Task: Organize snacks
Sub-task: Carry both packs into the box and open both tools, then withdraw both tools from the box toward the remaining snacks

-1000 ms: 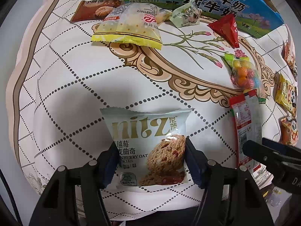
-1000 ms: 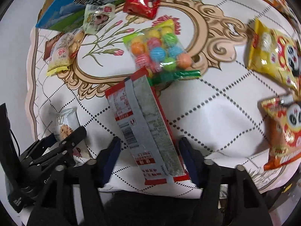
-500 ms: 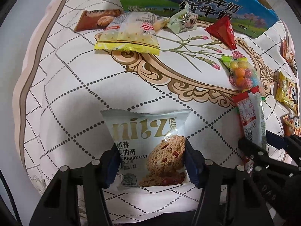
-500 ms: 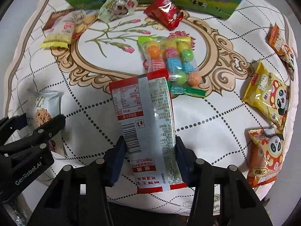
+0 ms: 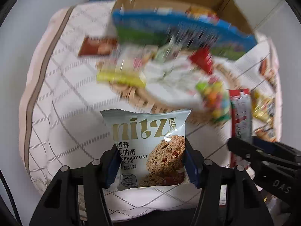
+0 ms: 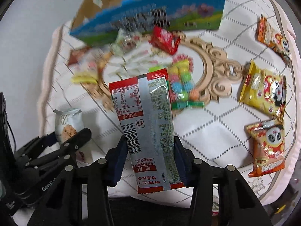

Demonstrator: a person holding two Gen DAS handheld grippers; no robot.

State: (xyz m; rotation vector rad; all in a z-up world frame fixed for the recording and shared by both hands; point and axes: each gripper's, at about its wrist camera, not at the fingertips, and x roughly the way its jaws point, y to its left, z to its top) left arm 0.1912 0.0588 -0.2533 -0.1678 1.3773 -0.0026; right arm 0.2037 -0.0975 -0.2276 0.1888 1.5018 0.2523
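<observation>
2 packets held, bound for the carton
Left gripper (image 5: 150,162) grasps cranberry oat cookie packet (image 5: 148,143); right gripper (image 6: 148,156) grasps red-and-silver packet (image 6: 146,124); open milk carton (image 6: 150,13) likely destination.

I see a round table (image 6: 216,141) under a white cloth with a dotted diamond grid and a tan scrollwork oval in the middle. At its far edge stands an open cardboard box with blue-and-green printed sides (image 6: 150,17). Just before the box lies a red foil packet (image 6: 165,39), and nearer the middle a clear bag of coloured candy balls (image 6: 181,82). Along the right edge lie a yellow panda-print bag (image 6: 263,92), an orange panda-print bag (image 6: 267,146) and another orange packet (image 6: 272,37). The far-left packets are too blurred for me to identify.
</observation>
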